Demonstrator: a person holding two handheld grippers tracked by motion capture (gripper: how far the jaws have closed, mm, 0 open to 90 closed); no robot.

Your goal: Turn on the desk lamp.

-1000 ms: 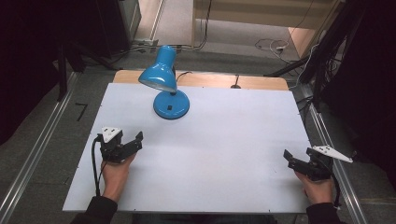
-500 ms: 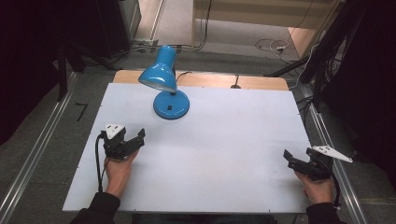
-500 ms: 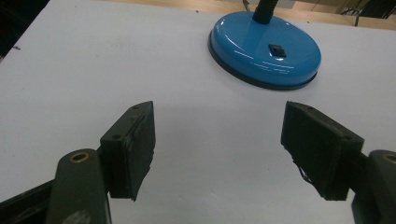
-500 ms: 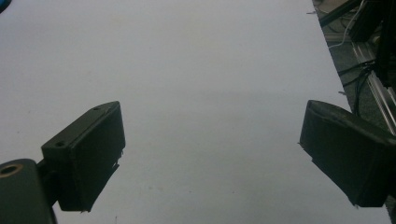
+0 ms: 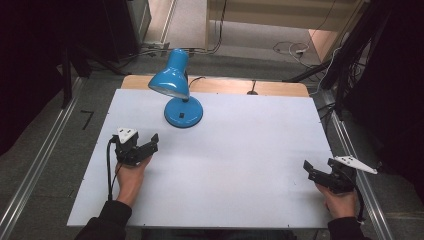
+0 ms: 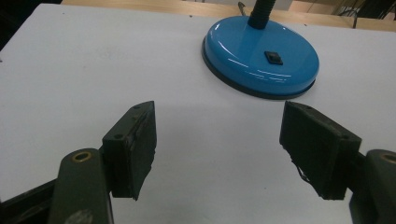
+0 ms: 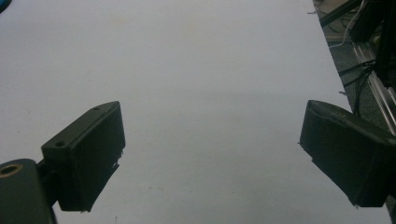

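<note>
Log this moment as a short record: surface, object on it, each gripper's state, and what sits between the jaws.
surface: white table
object: blue desk lamp, round base flat on the table, shade tilted down toward the person's left
left gripper: open, nothing between the jaws, pointed at the lamp's base, apart from it
right gripper: open, nothing between the jaws, near the table's right edge, bare table ahead
contact: neither gripper touches the lamp
</note>
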